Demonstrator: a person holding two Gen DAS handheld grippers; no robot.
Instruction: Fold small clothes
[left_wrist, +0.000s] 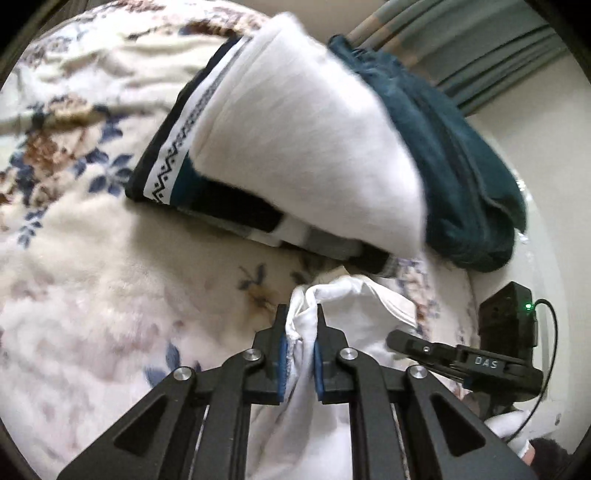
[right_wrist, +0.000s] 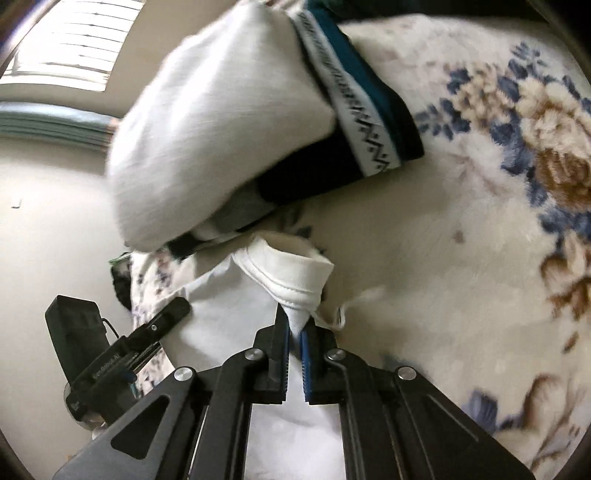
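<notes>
A small white garment (left_wrist: 347, 306) is held up between both grippers over a floral blanket. My left gripper (left_wrist: 302, 314) is shut on one bunched edge of it. My right gripper (right_wrist: 295, 317) is shut on a stitched hem corner of the same garment (right_wrist: 284, 273), with a loose thread trailing to the right. Each gripper shows in the other's view: the right one at the lower right in the left wrist view (left_wrist: 461, 358), the left one at the lower left in the right wrist view (right_wrist: 147, 332). The cloth hangs down between them.
A stack of folded clothes lies just beyond: a white piece (left_wrist: 306, 133) on top, a teal and black patterned one (left_wrist: 173, 162) beneath, a dark teal one (left_wrist: 454, 162) beside it. The floral blanket (left_wrist: 74, 229) covers the surface. Curtains (left_wrist: 480, 40) and a wall are behind.
</notes>
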